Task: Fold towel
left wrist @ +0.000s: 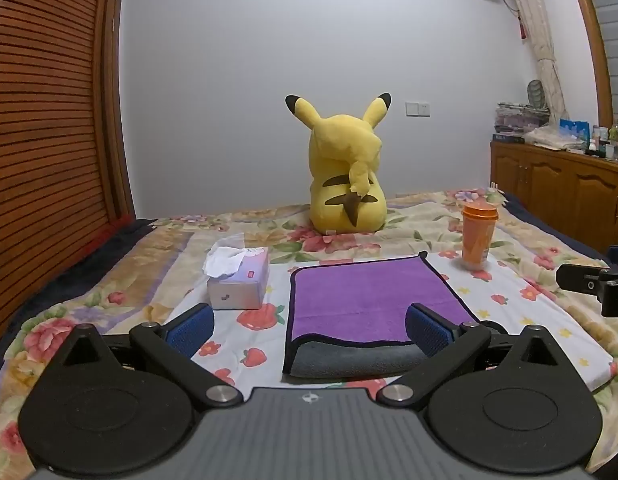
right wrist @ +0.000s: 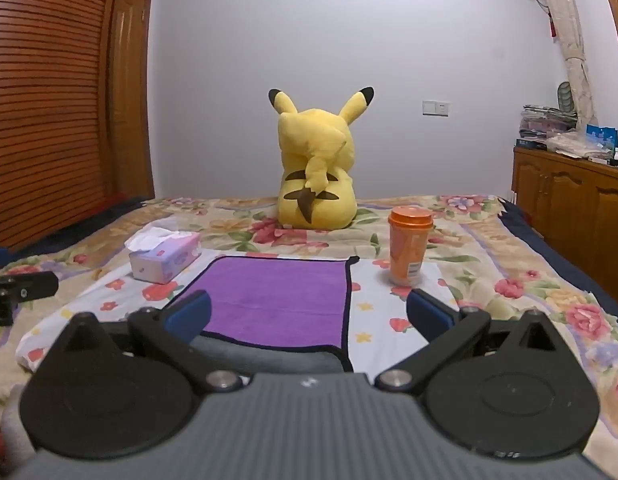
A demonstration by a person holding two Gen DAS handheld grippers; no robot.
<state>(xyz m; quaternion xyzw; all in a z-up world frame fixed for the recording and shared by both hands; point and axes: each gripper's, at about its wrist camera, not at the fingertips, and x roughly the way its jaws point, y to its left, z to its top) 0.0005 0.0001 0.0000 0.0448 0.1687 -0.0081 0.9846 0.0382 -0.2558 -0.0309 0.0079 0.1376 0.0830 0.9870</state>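
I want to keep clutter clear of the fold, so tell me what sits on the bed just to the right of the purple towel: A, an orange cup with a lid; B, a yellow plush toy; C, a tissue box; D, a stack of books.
A: the orange cup stands upright just right of the purple towel; the tissue box is on its left and the plush toy beyond it.

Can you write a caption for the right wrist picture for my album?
An open hand-held gripper hovers over a purple towel on a flowery bed, with a yellow plush toy behind.
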